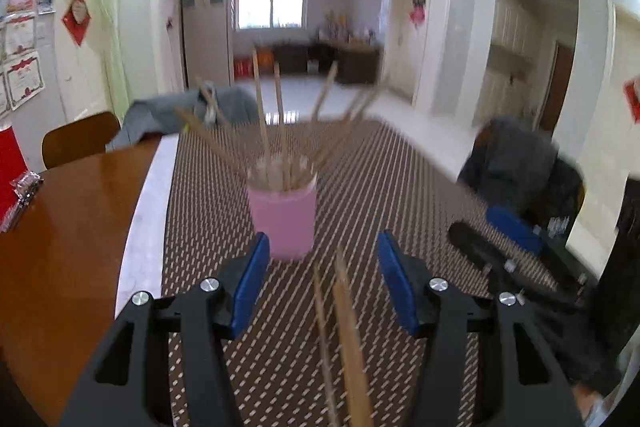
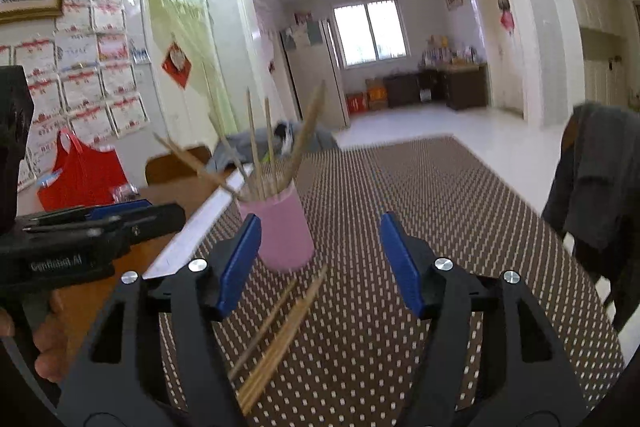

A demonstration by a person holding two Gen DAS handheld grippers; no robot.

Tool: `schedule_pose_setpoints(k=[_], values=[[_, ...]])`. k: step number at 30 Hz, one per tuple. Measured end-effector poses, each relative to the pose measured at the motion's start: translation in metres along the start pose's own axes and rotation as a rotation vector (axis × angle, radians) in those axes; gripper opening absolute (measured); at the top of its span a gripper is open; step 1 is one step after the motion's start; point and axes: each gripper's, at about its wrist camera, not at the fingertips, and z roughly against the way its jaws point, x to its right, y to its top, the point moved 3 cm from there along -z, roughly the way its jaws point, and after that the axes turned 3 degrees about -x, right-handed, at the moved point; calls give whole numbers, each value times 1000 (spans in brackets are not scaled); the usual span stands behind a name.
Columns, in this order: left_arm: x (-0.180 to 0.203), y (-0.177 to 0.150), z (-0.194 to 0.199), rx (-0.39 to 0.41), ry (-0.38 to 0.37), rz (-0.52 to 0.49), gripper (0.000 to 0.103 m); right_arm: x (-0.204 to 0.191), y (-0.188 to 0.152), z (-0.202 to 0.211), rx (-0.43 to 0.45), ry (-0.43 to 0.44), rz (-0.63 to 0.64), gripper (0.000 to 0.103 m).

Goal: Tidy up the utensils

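Loose chopsticks [image 1: 344,339] lie between both spread hand-held grippers [image 1: 320,267] [image 2: 316,255], near pink cup [image 1: 284,223]

– Can you read any words here?
– Only one spot. The left gripper [image 2: 116,217] has small white letters on its black side. They look like "GenRobot.AI", but they are blurry.
– What about the papers [image 2: 80,67] on the wall?
– The print there is too small to read.
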Motion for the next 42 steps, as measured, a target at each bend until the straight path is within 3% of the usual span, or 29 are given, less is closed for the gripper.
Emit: schedule_pose_setpoints(k=[3, 5, 7, 10, 17, 20, 26, 29, 42], values=[[-5, -17, -29, -131, -2, -16, 56, 5, -13, -14, -79, -15, -12, 64], [-8, -34, -53, -252, -54, 0, 56, 8, -22, -22, -128, -16, -20, 65], [-14, -45, -72, -321, -90, 12, 56, 11, -31, -31, -184, -21, -27, 65], [-16, -62, -95, -383, -66, 0, 56, 14, -44, -43, -256, -26, -30, 65], [-27, -79, -120, -428, 2, -11, 56, 7, -64, -66, -378, -21, 15, 65], [-33, -79, -121, -425, -28, 9, 56, 1, -68, -74, -415, -15, 33, 66], [-44, -77, -123, -408, 0, 22, 56, -12, -72, -98, -493, -34, 77, 69], [-48, -78, -124, -412, -24, 52, 56, -10, -75, -108, -535, -50, 72, 70], [-57, -77, -123, -405, -38, 76, 56, -26, -73, -122, -576, -73, 152, 71]])
